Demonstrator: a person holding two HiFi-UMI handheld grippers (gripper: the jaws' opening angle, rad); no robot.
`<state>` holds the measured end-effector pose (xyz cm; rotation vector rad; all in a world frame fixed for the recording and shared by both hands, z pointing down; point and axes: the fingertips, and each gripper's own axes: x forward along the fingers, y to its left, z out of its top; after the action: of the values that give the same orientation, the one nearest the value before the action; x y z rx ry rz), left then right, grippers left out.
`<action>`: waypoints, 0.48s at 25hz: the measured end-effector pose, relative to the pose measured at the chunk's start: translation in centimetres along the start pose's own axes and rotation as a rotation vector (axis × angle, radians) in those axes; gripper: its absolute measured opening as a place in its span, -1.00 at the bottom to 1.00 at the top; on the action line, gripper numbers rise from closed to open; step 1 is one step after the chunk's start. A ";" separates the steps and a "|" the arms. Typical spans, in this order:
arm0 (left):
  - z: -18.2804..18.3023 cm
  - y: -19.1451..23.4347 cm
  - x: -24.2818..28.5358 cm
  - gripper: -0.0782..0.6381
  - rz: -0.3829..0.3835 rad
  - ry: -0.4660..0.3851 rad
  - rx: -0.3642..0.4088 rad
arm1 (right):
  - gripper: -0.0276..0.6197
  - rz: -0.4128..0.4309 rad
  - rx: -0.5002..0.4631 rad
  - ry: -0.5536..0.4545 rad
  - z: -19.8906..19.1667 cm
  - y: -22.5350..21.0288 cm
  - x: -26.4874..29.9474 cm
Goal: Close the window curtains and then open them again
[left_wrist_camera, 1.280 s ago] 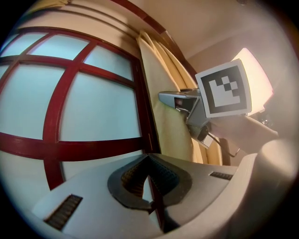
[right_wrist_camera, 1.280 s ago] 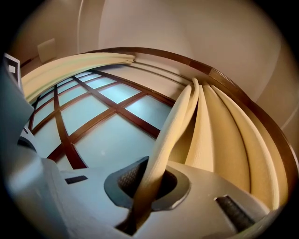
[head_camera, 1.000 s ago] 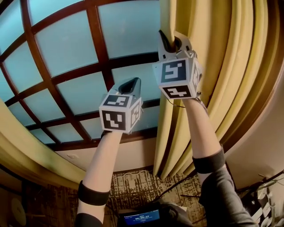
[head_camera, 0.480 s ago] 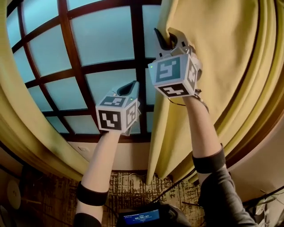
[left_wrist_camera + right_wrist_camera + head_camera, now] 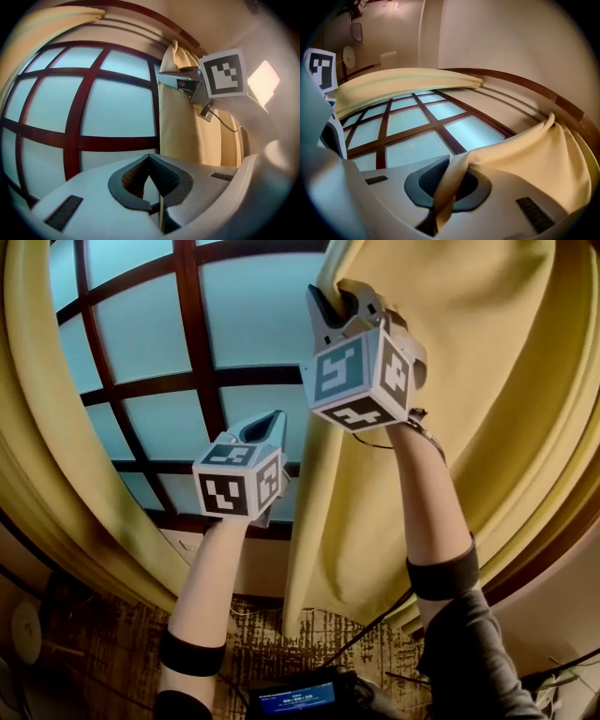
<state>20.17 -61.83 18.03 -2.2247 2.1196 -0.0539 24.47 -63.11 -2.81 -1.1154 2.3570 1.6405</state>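
left curtain [image 5: 33, 427] hangs bunched along the left side. left tool [image 5: 266, 424]: jaws together, nothing in them, out in front of the window [image 5: 253, 324]. right tool [image 5: 334, 307]: clamped on the front edge of the right curtain [image 5: 469, 381], partway across the glass.

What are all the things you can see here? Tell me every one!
window: one, pale blue panes with dark red bars, straight ahead
left curtain: one, yellow, bunched at the left edge
right curtain: one, yellow, on the right
carpet: one, brown patterned, below
screen: one, blue, bottom middle
arms: two, dark cuffs, reaching up
left claw: one, white, shut and empty, before the window
right claw: one, white, shut on the right curtain's edge
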 end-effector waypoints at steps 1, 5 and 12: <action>-0.1 0.7 -0.4 -0.81 0.008 0.000 -0.010 | -0.83 0.030 -0.020 -0.004 0.6 1.3 0.5; -0.8 3.7 -2.2 -0.81 0.059 0.001 -0.035 | -0.83 0.143 -0.049 -0.075 4.1 7.6 2.5; -2.9 10.6 -7.4 -0.81 0.157 0.016 -0.061 | -0.83 0.143 -0.034 -0.141 10.5 11.0 5.3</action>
<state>9.00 -55.06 20.34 -2.0871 2.3268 0.0019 10.58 -55.18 -0.97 -0.8217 2.3762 1.7466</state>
